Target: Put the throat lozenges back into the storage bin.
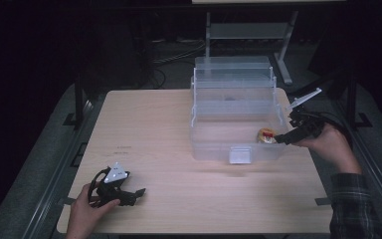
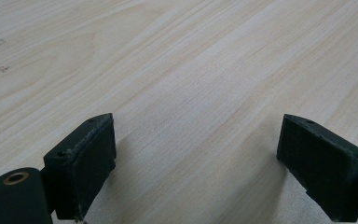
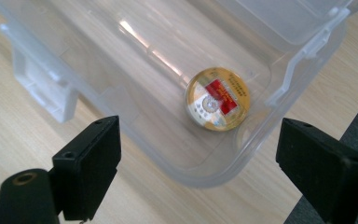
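Pale wood-grain worktop (image 1: 179, 129) carries a clear plastic tiered box (image 1: 234, 144) with its lid and trays swung up, and on the floor of the lowest compartment, near the right-hand corner, lies a round gold tin (image 3: 217, 98) with a red-and-white label whose small print is too fine to read. Right tool (image 1: 282, 140) hangs at the box's right rim just above the tin, jaws apart and nothing between them. Left tool (image 1: 138, 192) rests low on bare wood near the front left corner, jaws wide apart and empty.
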`<state>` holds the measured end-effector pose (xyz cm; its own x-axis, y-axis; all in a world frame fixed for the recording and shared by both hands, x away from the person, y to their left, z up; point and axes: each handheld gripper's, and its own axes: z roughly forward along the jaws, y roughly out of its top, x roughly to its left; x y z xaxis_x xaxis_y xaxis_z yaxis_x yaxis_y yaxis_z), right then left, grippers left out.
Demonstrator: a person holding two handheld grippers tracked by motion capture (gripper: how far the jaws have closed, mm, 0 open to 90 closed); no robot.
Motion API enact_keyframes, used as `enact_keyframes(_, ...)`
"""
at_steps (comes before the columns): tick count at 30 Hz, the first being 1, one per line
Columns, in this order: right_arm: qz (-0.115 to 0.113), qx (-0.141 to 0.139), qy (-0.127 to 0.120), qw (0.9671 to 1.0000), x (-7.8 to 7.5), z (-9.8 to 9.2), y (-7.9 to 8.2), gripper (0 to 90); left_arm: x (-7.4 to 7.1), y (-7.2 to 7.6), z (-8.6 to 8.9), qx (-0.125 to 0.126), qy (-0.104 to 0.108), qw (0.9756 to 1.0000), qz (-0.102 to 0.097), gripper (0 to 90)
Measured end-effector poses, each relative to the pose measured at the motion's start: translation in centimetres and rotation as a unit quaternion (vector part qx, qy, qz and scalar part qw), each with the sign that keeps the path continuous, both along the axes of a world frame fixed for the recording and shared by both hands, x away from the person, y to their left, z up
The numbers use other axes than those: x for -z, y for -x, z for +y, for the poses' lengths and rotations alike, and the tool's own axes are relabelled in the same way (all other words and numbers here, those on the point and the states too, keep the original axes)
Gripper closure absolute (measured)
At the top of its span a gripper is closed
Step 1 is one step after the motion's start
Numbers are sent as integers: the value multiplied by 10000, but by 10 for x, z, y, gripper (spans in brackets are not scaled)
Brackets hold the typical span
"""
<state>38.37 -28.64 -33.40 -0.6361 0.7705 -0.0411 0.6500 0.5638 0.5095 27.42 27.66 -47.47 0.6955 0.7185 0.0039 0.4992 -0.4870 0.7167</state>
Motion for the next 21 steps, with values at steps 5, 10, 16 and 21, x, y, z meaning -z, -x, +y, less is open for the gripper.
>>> enact_keyframes(5, -111, 80, -176, 9998, 3, -11, 15, 128, 0, 0, 0, -1, 1, 10000, -2, 108)
enact_keyframes(10, -226, 149, -263, 9993, 8, -19, 32, 97, 0, 0, 0, -1, 0, 10000, -2, 108)
enact_keyframes(16, -259, 246, -321, 9988, 15, -25, 48, 56, 0, 0, 0, 4, -6, 10000, -9, 108)
enact_keyframes(21, -286, 266, -399, 9984, 25, -27, 60, 23, 0, 0, 0, -2, 4, 10000, -1, 108)
